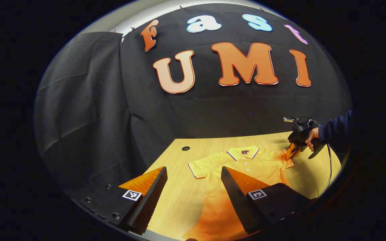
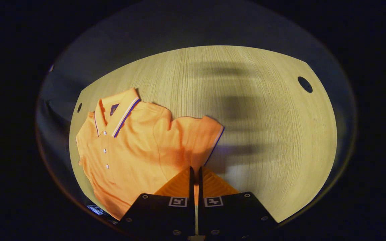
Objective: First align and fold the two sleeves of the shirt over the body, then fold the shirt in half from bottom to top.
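1. Nearest the lens in the left gripper view, the left gripper hangs over the bench with its two fingers spread wide apart, holding nothing.
2. Between and beyond those fingers lies the orange polo shirt, front side up, buttons showing.
3. Its long axis runs from the hem near this camera to the collar at the far end, toward the black cloth wall.
4. One short sleeve lies spread out flat to the side.
5. At the opposite sleeve, the right gripper has its fingers pressed together, pinching the fabric near the striped cuff.
6. A hand in a dark sleeve holds that gripper, seen from the left gripper view.
7. In the right gripper view the collar points up and left, and a round hole sits in the bench, well apart from the shirt.
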Demonstrator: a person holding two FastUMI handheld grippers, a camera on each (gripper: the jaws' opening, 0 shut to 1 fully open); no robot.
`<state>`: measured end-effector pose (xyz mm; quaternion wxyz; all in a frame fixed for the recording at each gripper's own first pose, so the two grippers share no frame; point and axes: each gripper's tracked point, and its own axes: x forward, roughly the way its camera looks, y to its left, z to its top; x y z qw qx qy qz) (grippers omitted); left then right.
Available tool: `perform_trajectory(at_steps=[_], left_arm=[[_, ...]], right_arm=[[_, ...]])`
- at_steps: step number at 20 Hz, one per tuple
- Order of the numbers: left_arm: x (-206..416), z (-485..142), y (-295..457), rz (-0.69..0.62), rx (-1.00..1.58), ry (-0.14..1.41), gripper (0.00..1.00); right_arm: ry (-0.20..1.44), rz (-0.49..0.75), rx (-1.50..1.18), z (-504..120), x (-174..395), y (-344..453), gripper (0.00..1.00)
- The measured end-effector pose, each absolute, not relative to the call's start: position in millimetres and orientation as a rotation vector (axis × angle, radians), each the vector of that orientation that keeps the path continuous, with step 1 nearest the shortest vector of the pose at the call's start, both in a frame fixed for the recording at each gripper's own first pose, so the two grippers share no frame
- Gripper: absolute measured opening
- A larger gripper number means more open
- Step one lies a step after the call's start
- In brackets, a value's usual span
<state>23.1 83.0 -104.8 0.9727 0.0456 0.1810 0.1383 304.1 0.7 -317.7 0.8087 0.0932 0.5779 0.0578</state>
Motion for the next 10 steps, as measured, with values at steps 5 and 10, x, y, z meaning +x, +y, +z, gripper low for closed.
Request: perform_trajectory(at_steps=[5, 10], left_arm=[[19.8, -111.5, 87.7, 0.286, 0.086, 0.381, 0.99], [18.7, -115.7, 88.3, 0.290, 0.096, 0.395, 0.99]], right_arm=[[1.175, 0.188, 0.215, -284.2, 312.3, 28.2, 0.04], [1.142, 0.264, 0.228, -259.4, 319.7, 64.1, 0.04]])
